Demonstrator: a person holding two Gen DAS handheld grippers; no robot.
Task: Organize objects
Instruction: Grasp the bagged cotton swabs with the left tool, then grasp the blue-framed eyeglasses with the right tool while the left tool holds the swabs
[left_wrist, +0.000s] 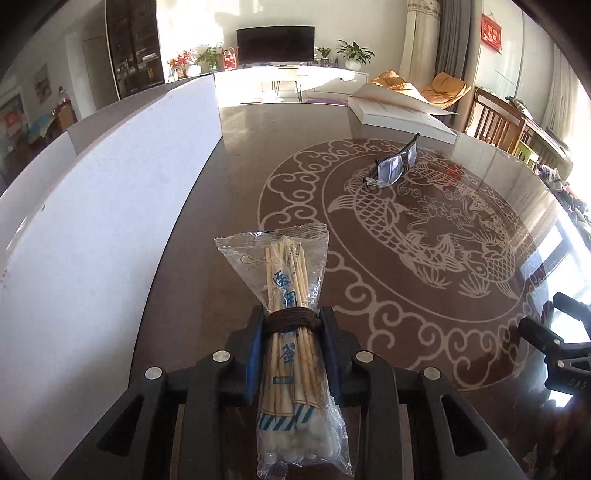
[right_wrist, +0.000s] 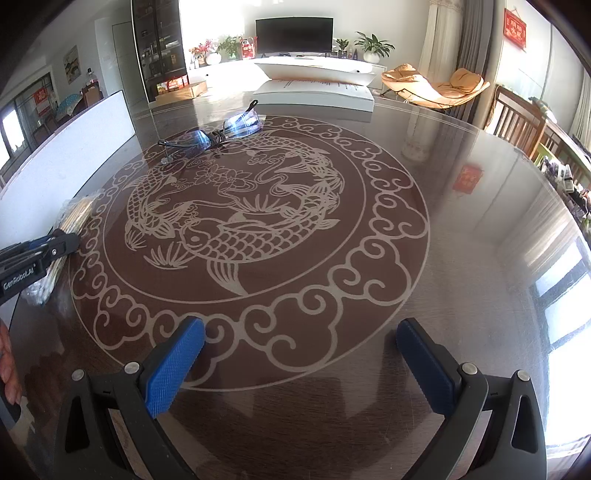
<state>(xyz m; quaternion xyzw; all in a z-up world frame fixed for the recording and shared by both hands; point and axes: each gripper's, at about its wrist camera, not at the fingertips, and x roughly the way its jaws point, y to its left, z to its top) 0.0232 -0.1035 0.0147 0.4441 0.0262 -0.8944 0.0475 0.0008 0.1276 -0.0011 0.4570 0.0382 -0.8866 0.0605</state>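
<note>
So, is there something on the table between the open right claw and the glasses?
Nothing visible stands between them. From the right claw to the glasses there is only bare table with the fish pattern. The swab packet sits off to the left, held in the left claw.

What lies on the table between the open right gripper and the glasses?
Nothing: in the right wrist view, only the bare table with its fish pattern stretches from the right gripper to the glasses.
</note>
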